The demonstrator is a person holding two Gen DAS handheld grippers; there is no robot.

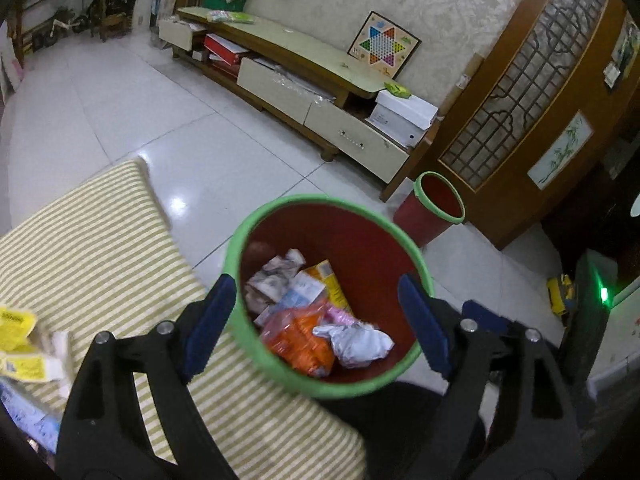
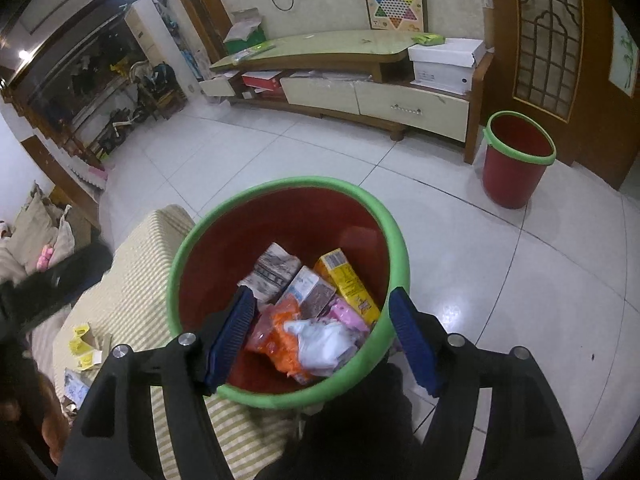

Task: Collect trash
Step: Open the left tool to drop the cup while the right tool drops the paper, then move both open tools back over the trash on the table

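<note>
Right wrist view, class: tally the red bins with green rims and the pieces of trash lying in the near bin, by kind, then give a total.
Red bins with green rims: 2, the near bin and the far bin
Cartons or boxes: 3
Orange bag: 1
White wrapper: 1
Pink packet: 1
Total: 8

Left gripper (image 1: 316, 320) and right gripper (image 2: 322, 336) jaws apart, empty

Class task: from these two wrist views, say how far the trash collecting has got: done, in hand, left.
Done: the near bin already holds cartons, an orange bag and a crumpled white wrapper.
In hand: nothing; the left gripper and right gripper hang open over it.
Left: yellow packaging lies on the striped cushion.
</note>
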